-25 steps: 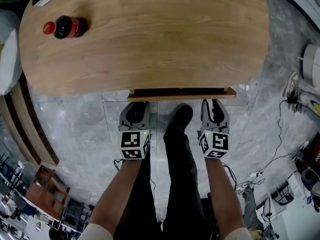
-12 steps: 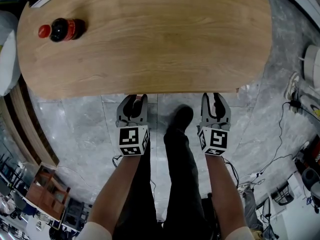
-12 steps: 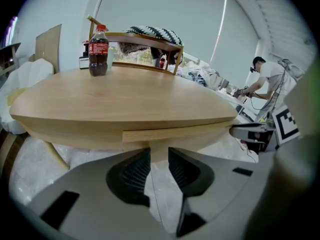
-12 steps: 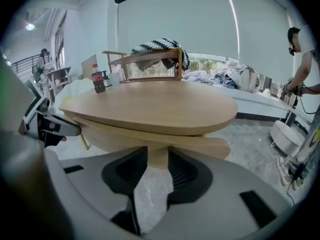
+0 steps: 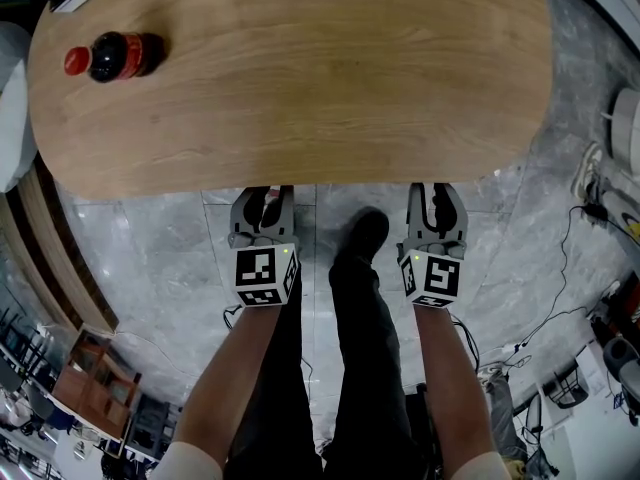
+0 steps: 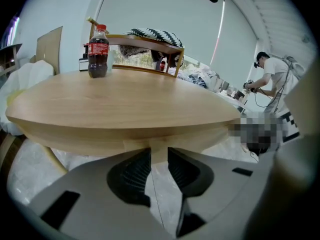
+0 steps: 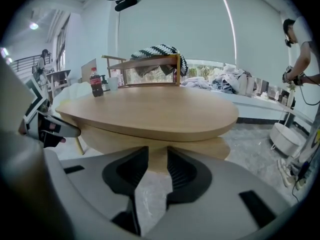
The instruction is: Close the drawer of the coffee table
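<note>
At the near edge of the oval wooden coffee table [image 5: 300, 68], you hold both grippers side by side, tips pointing away from you and tucked just under the tabletop's rim. Your left gripper [image 5: 266, 196] sits left of your dark-trousered leg and shoe [image 5: 362, 233], and your right gripper [image 5: 433, 196] sits right of it.

Each gripper's own view shows its jaws a narrow gap apart with nothing clamped between them. Pale wood fills the gap right at the tips. This is the drawer [image 7: 156, 156] front, set under the tabletop. Whether the tips actually touch it cannot be told.

From your head view, no part of the drawer juts out past the table's near edge, and only grey marble floor [image 5: 150, 238] shows below the rim. The drawer looks pushed home, or very nearly so, and the closing seems done. What may be left is a last firm press to seat it, then drawing both grippers back toward you.

On the tabletop's far left a cola bottle [image 5: 112, 56] with a red cap stands well apart from your grippers.
</note>
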### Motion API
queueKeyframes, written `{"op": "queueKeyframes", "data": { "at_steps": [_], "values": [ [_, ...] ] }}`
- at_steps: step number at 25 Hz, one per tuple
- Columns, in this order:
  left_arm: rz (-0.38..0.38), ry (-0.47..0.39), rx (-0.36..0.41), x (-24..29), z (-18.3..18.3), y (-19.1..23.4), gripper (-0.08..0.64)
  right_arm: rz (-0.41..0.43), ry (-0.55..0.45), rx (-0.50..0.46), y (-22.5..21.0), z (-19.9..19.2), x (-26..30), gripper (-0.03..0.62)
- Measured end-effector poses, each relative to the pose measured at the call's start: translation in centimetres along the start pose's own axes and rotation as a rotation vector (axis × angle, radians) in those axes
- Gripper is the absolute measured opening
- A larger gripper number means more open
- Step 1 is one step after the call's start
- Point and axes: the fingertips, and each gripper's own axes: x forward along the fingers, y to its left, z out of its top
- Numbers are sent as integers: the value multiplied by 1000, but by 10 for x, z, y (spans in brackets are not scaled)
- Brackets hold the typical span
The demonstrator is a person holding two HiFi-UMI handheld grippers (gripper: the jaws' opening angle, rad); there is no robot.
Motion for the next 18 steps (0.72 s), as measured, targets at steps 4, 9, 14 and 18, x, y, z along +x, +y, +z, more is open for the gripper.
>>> {"op": "queueKeyframes", "data": {
  "at_steps": [4, 9, 14, 18],
  "values": [
    [-1, -11, 10, 5, 1, 1, 118, -7, -23, -7, 0, 2, 3, 135],
    [2, -44, 18, 10, 7, 3, 118, -8, -51, -38, 1, 7, 10, 160],
    [3, -61, 40, 17, 8, 7, 114, -14, -82, -58, 1, 9, 15, 161],
    [6, -83, 60, 19, 9, 9, 114, -16, -139, -71, 2, 12, 18, 163]
  ]
}}
